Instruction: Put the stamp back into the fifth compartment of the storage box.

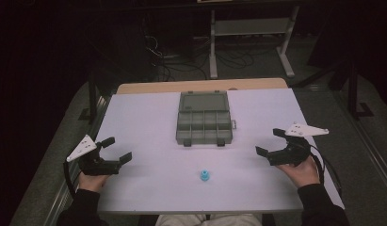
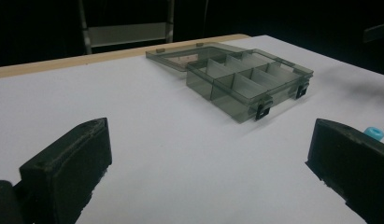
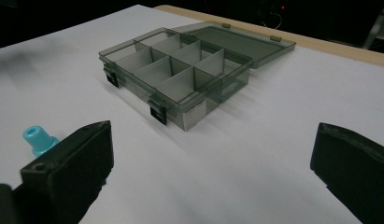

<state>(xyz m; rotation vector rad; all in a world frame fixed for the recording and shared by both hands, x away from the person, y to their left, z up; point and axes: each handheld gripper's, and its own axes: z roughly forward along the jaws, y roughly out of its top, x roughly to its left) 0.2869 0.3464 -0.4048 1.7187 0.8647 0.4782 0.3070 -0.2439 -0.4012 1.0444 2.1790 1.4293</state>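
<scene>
A smoky clear organizer box (image 1: 204,123) (image 2: 248,81) (image 3: 178,74) lies open mid-table, its lid folded flat toward the far edge and its divided compartments bare. A small blue stepped plastic piece (image 1: 205,176) (image 3: 38,139) (image 2: 374,133) stands on the white table nearer the person, apart from both grippers. My left gripper (image 1: 117,149) (image 2: 206,186) hovers at the left side, jaws wide open and holding nothing. My right gripper (image 1: 270,142) (image 3: 213,182) is at the right side, equally open with nothing between its jaws.
The white table top (image 1: 149,117) has a wooden strip along its far edge (image 1: 200,85). Beyond it, in the dark, stand a light metal frame (image 1: 250,28) and tangled cables on the floor (image 1: 181,61).
</scene>
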